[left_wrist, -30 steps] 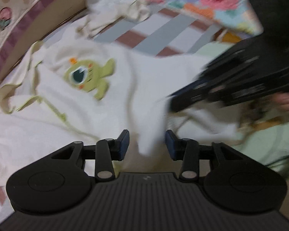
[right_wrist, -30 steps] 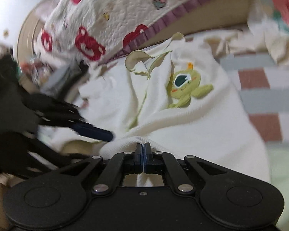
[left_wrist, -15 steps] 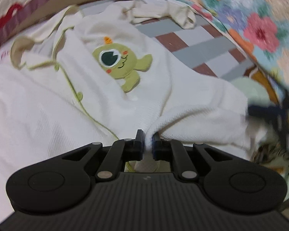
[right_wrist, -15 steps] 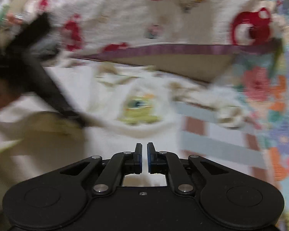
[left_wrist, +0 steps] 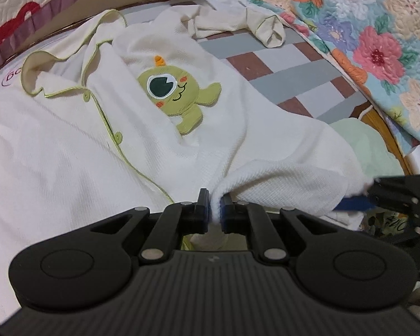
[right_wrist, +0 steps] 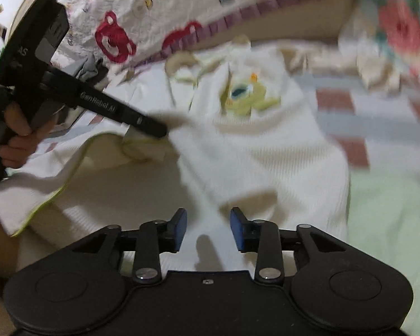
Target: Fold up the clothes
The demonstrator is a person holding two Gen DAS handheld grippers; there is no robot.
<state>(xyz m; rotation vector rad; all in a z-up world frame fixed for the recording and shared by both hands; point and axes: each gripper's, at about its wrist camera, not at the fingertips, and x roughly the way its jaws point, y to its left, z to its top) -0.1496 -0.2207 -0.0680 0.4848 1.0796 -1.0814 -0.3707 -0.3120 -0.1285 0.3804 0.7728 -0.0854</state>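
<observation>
Striped bedding (left_wrist: 268, 81) in grey, brown and white covers the bed you are working on, with a floral quilt (left_wrist: 378, 42) heaped along its far right side and a cream quilt with red bears (right_wrist: 142, 19) along its far edge. A cream pyjama shirt (left_wrist: 70, 145) lies spread across the middle of the bed, front up, with lime piping, small green buttons and a green one-eyed monster patch (left_wrist: 179, 98) on the chest. A second cream garment (left_wrist: 246, 19) lies crumpled near the far edge, beside the floral quilt.

Your left gripper (left_wrist: 215, 210) is clamped on a raised fold of the shirt's near hem; the cloth bunches between its narrow jaws. From the right wrist view, your hand (right_wrist: 19, 131) shows wrapped around that gripper's handle.

Your right gripper (right_wrist: 208, 229) has just been opening. Its blue pads (right_wrist: 180, 229) now stand moderately apart above the shirt's lower part, with nothing pinched between them. A pale green cloth (right_wrist: 392, 224) lies under the shirt's right side.
</observation>
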